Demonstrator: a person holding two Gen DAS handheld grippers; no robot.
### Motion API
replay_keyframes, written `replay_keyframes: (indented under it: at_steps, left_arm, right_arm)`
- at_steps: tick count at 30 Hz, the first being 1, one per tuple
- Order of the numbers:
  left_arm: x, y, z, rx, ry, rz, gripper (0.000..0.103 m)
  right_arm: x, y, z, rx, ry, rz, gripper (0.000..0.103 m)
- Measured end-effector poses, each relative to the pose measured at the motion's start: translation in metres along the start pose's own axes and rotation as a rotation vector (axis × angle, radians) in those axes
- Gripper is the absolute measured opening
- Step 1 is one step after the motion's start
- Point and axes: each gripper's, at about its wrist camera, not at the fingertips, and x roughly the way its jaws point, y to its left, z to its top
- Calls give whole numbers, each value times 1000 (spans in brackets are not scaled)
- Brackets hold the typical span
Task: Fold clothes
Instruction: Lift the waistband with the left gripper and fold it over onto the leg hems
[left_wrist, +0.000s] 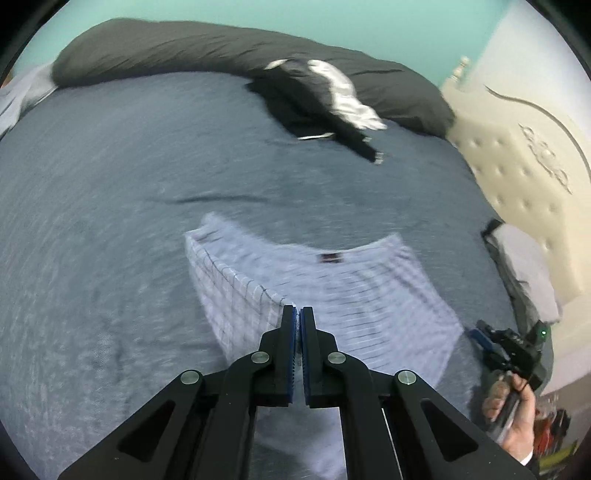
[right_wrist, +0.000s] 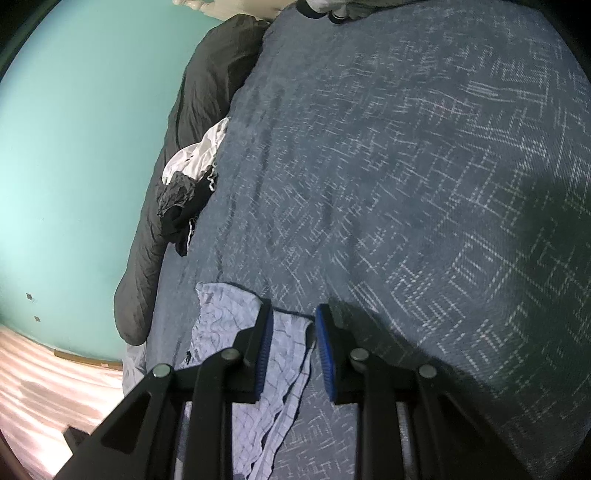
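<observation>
A light blue checked garment (left_wrist: 354, 280) lies on the blue-grey bed cover (left_wrist: 110, 184), one side folded up into a raised flap. My left gripper (left_wrist: 297, 314) is shut on that flap's corner. In the left wrist view a hand holds my right gripper (left_wrist: 484, 338) at the garment's right edge. In the right wrist view the right gripper (right_wrist: 293, 326) stands open just above the bed, with an edge of the checked garment (right_wrist: 229, 321) lying under its left finger and in the gap between the fingers.
A pile of black and white clothes (left_wrist: 321, 96) rests at the far side against a rolled dark grey duvet (left_wrist: 166, 48). A cream tufted headboard (left_wrist: 524, 166) and a pillow (left_wrist: 524, 266) are on the right. Wooden floor (right_wrist: 44, 373) lies beyond the bed's edge.
</observation>
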Motion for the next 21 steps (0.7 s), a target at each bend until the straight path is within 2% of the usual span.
replay_keyframes:
  at_steps: [7, 13, 18, 21]
  left_arm:
    - [27, -103, 16, 130, 34, -87, 3]
    - [69, -182, -2, 229, 118, -161, 3]
    - [118, -207, -26, 246, 200, -160, 3]
    - [135, -205, -36, 229, 233, -158, 3]
  right_arm:
    - [-4, -1, 3, 6, 6, 23, 24]
    - [-12, -8, 9, 25, 6, 36, 24]
    - [-17, -14, 12, 39, 4, 39, 24]
    - [-15, -15, 11, 43, 21, 44, 24]
